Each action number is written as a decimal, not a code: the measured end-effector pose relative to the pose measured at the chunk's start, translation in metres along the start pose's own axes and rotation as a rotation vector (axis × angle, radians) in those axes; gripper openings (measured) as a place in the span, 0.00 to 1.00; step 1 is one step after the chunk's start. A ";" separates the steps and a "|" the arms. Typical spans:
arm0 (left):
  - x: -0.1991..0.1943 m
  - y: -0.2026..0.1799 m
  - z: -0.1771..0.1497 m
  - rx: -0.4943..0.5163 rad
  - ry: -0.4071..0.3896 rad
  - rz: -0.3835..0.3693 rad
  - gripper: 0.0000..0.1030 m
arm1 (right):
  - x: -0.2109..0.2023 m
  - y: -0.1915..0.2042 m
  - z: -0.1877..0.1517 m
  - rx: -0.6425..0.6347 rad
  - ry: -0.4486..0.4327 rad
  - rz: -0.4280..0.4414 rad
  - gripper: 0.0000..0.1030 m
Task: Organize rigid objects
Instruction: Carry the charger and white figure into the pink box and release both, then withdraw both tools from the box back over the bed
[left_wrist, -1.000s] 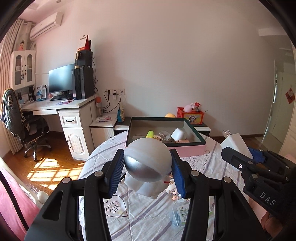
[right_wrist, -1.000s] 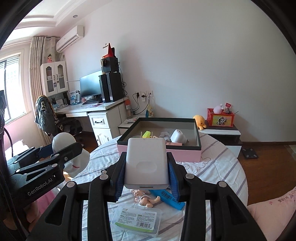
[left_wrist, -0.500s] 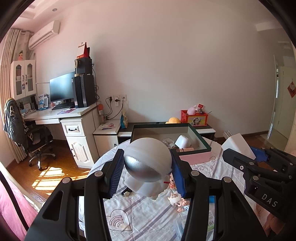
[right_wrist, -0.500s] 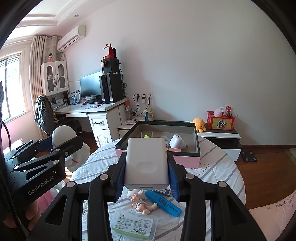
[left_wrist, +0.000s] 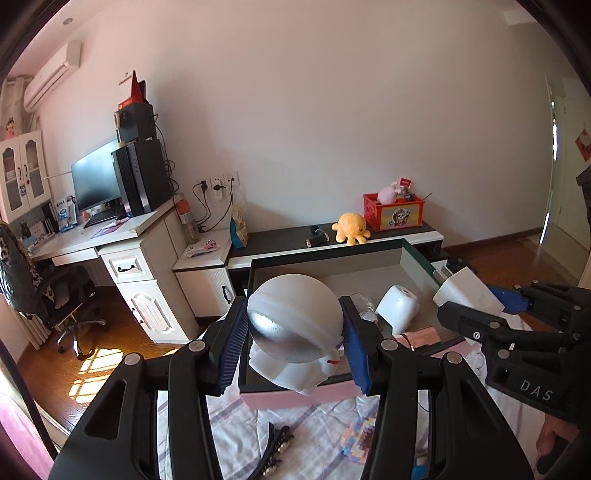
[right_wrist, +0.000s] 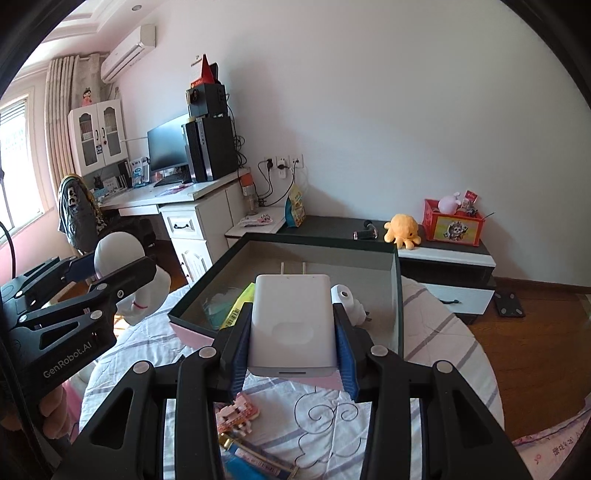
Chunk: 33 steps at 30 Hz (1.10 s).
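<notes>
My left claw (left_wrist: 295, 338) is pinching a white round-headed figure (left_wrist: 295, 325) between its blue pads, filling the centre of the left wrist view, and it hangs over the near edge of the open box (left_wrist: 417, 264) with the dark rim and pink base. My right claw (right_wrist: 293, 345) is clamped on a white charger block (right_wrist: 291, 328), centre of the right wrist view, its two prongs pointing away toward the box interior. Inside the box, just beyond the charger, I see a white roll-shaped thing (right_wrist: 349, 299) on the right and a yellow-green packet (right_wrist: 238, 306) on the left. The box sits on the counter (right_wrist: 439, 354), covered in a striped white cloth. Lower in the frame, on the cloth, lie a small pink brick toy (right_wrist: 236, 415) and a blue item (right_wrist: 255, 459).
</notes>
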<state>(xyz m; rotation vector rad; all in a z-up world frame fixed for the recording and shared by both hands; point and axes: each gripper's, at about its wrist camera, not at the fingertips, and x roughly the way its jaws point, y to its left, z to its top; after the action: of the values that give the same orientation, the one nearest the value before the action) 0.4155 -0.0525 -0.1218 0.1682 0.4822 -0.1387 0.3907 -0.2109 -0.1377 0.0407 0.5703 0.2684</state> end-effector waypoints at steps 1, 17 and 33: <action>0.014 0.000 0.001 0.003 0.017 0.003 0.48 | 0.014 -0.004 0.002 0.006 0.021 0.017 0.40; 0.086 0.015 -0.015 -0.029 0.129 0.037 0.54 | 0.107 -0.007 -0.007 0.003 0.170 0.048 0.59; -0.139 0.030 -0.048 -0.148 -0.133 0.087 1.00 | -0.092 0.046 -0.016 0.023 -0.145 -0.077 1.00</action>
<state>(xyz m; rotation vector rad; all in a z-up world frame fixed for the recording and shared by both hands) 0.2774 -0.0008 -0.0944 0.0343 0.3503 -0.0282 0.2968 -0.1909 -0.0981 0.0597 0.4300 0.1825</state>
